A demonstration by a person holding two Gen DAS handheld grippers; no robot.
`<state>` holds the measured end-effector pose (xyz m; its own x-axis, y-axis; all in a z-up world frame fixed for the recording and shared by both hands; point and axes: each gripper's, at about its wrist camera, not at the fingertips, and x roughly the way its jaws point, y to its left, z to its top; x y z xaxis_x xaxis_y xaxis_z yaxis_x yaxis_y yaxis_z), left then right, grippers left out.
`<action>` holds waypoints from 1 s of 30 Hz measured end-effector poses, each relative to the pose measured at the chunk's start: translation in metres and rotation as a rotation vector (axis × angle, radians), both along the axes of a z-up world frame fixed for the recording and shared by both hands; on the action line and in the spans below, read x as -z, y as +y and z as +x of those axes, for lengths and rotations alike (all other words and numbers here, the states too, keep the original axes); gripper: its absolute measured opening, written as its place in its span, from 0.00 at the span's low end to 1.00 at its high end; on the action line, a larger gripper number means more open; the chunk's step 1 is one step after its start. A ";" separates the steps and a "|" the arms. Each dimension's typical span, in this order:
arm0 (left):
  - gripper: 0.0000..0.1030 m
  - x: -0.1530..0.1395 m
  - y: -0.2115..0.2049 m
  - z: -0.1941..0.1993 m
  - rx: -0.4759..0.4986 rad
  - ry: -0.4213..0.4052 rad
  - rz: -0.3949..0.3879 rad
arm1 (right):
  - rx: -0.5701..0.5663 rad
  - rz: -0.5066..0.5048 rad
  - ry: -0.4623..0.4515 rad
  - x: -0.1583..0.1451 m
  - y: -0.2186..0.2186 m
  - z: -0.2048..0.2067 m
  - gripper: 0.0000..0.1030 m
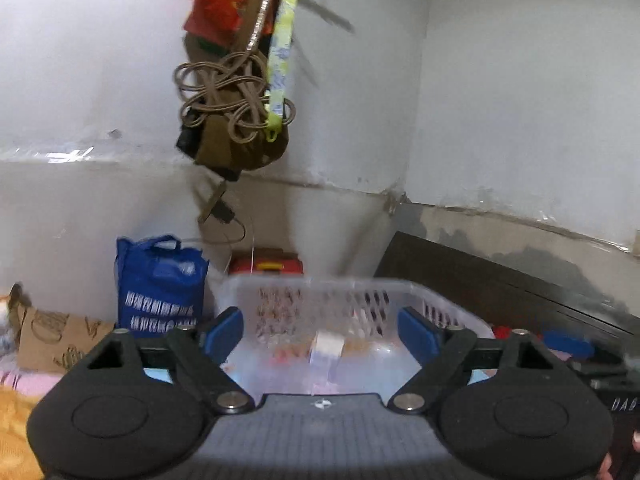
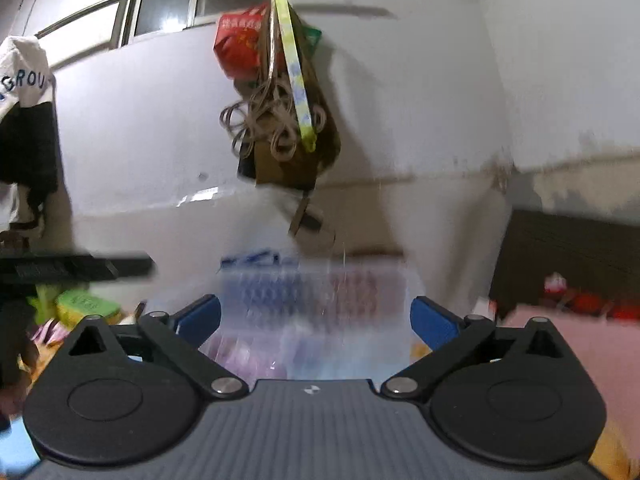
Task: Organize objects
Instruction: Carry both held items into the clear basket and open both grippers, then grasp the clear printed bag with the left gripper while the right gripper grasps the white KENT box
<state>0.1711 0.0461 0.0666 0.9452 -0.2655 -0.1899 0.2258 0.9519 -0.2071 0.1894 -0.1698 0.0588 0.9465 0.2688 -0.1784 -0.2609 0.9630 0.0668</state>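
jaws on our left gripper [image 1: 320,336] and right gripper [image 2: 316,320] gape empty; just ahead the clear basket [image 1: 400,292] gathers loose items like a tape roll [image 1: 329,347].

White, scuffed walls [image 1: 520,100] meet in a corner right of a hanging brown bag [image 2: 296,160]; a barred window [image 2: 168,4] sits up-left of it, a dark headboard [image 2: 568,248] low right.
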 end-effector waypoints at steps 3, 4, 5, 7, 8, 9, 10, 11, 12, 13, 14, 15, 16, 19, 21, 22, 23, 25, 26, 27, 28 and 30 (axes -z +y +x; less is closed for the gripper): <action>0.88 0.035 0.016 -0.043 -0.049 0.015 -0.003 | 0.026 0.016 0.042 0.042 0.002 -0.046 1.00; 0.88 0.048 0.021 -0.053 -0.067 0.034 0.000 | 0.018 0.011 0.058 0.057 0.005 -0.060 1.00; 0.88 0.058 0.023 -0.060 -0.085 0.055 0.007 | 0.026 0.011 0.069 0.067 0.008 -0.070 1.00; 0.88 0.077 0.027 -0.070 -0.130 0.100 0.026 | 0.027 0.053 0.098 0.084 0.013 -0.085 1.00; 0.88 0.081 0.028 -0.070 -0.139 0.115 0.029 | -0.001 0.071 0.116 0.090 0.016 -0.089 0.98; 0.88 0.085 0.030 -0.071 -0.140 0.132 0.029 | -0.020 0.072 0.125 0.094 0.019 -0.091 0.96; 0.88 0.088 0.031 -0.072 -0.136 0.145 0.028 | -0.026 0.047 0.126 0.096 0.025 -0.093 0.94; 0.87 0.092 0.030 -0.074 -0.125 0.156 0.033 | -0.025 0.020 0.120 0.098 0.029 -0.098 0.93; 0.88 0.095 0.028 -0.073 -0.119 0.165 0.046 | -0.025 0.001 0.114 0.098 0.033 -0.098 0.92; 0.88 0.098 0.025 -0.071 -0.123 0.177 0.062 | -0.027 -0.004 0.114 0.098 0.036 -0.097 0.89; 0.88 0.100 0.021 -0.068 -0.132 0.191 0.076 | -0.032 -0.004 0.120 0.100 0.037 -0.097 0.87; 0.88 0.102 0.017 -0.064 -0.135 0.205 0.086 | -0.035 -0.007 0.129 0.102 0.040 -0.096 0.86; 0.88 0.104 0.015 -0.061 -0.128 0.216 0.091 | -0.030 -0.015 0.139 0.103 0.044 -0.092 0.85; 0.87 0.108 0.007 -0.057 -0.131 0.240 0.100 | -0.021 -0.058 0.132 0.108 0.051 -0.094 0.85; 0.87 0.109 0.001 -0.056 -0.138 0.241 0.119 | -0.017 -0.074 0.125 0.109 0.056 -0.096 0.80; 0.87 0.109 -0.002 -0.055 -0.138 0.238 0.128 | -0.020 -0.076 0.121 0.108 0.057 -0.096 0.71; 0.87 0.110 -0.005 -0.054 -0.139 0.242 0.139 | -0.022 -0.083 0.117 0.108 0.058 -0.096 0.66; 0.83 0.111 -0.006 -0.054 -0.161 0.245 0.151 | -0.017 -0.101 0.110 0.109 0.061 -0.096 0.66; 0.81 0.113 -0.005 -0.053 -0.161 0.243 0.145 | -0.019 -0.099 0.110 0.108 0.060 -0.096 0.66; 0.78 0.113 -0.004 -0.054 -0.161 0.238 0.134 | -0.021 -0.094 0.110 0.108 0.059 -0.096 0.66; 0.78 0.114 -0.002 -0.055 -0.165 0.230 0.126 | -0.021 -0.086 0.110 0.108 0.058 -0.097 0.66; 0.78 0.115 -0.001 -0.056 -0.167 0.217 0.116 | -0.016 -0.073 0.110 0.108 0.055 -0.097 0.66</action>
